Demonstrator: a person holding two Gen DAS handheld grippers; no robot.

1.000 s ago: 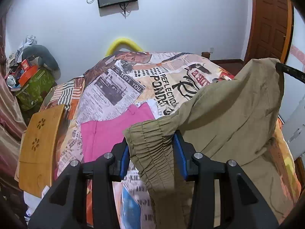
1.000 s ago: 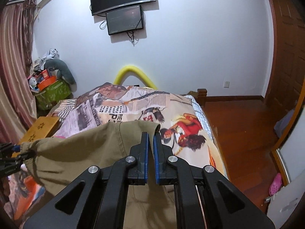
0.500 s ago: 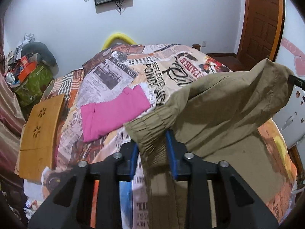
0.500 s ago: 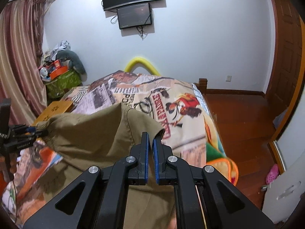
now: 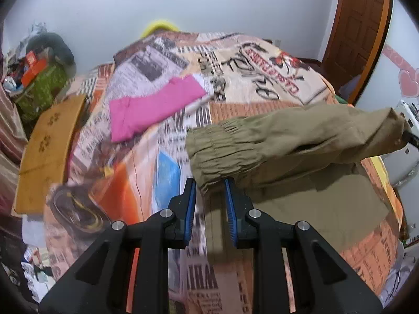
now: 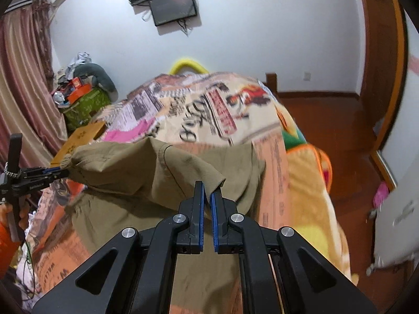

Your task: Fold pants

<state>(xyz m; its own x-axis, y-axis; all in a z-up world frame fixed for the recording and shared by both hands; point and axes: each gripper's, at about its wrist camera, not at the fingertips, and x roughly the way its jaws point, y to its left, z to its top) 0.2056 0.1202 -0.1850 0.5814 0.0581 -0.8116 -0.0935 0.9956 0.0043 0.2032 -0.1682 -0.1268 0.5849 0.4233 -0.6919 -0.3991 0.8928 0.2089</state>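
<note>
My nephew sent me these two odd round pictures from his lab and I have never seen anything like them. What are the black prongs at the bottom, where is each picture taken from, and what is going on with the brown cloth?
There is no robot here. A person holds a two-finger tool in each hand, and a wide-angle camera on each tool looks forward along its fingers, which makes the pictures round.

One picture is from the left tool. Its blue pads pinch the gathered elastic band of the khaki pants.

The other is from the right tool, shut on another edge of the same pants, so the cloth is stretched between both, part lifted and part lying on the bed. The left tool also shows at the left side of that picture.

Below lies a bed with a newspaper-print cover. On it is a pink garment, and a wooden board lies at the bed's side.
</note>
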